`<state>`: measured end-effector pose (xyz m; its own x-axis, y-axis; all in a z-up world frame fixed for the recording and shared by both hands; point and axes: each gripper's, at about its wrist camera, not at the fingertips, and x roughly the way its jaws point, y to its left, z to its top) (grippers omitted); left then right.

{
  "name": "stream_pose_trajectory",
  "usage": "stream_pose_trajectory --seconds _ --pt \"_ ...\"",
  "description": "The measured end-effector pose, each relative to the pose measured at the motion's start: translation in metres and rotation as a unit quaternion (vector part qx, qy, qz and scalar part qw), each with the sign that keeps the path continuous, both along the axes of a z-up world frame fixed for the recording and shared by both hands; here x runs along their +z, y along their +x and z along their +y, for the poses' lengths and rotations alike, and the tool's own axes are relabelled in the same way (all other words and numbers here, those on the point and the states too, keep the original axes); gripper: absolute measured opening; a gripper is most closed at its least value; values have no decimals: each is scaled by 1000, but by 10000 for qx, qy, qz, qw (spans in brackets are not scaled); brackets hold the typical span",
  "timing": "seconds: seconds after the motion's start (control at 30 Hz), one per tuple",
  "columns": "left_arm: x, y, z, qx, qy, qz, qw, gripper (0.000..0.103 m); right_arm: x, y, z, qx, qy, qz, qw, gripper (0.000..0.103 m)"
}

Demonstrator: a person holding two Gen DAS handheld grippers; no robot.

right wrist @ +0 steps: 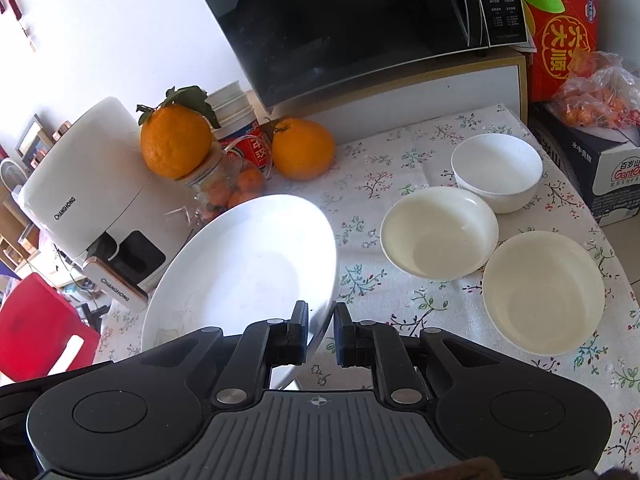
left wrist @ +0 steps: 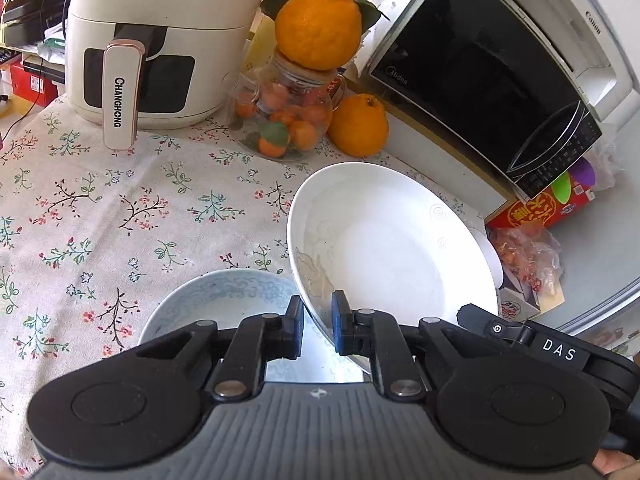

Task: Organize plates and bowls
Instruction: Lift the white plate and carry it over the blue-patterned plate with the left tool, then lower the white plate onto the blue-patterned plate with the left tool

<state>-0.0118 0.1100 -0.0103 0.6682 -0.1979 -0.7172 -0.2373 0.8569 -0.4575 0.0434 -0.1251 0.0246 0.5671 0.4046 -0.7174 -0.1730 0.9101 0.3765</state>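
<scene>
Plate (left wrist: 394,248), white and tilted, pinched at its near rim by the left gripper (left wrist: 318,326), lifted over the floral tablecloth (left wrist: 100,208) in front of the microwave (left wrist: 480,76), with a blue-patterned bowl (left wrist: 224,300) just left of the fingers. Same plate (right wrist: 248,272) also clamped at its near edge by the right gripper (right wrist: 321,330), jaws narrowed onto the rim. Three pale bowls (right wrist: 440,232) resting right of that gripper, below the microwave (right wrist: 360,24).

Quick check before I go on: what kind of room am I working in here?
Most likely a home kitchen or dining corner: a floral tablecloth under the bowls, a microwave, an air fryer, and a jar of small oranges.
</scene>
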Motion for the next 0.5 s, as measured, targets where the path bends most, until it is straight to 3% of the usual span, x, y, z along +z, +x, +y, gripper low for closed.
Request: stream_pose_trajectory --seconds 0.5 --pt "-15 -39 33 221 91 270 9994 13 -17 -25 45 615 -234 221 9976 14"
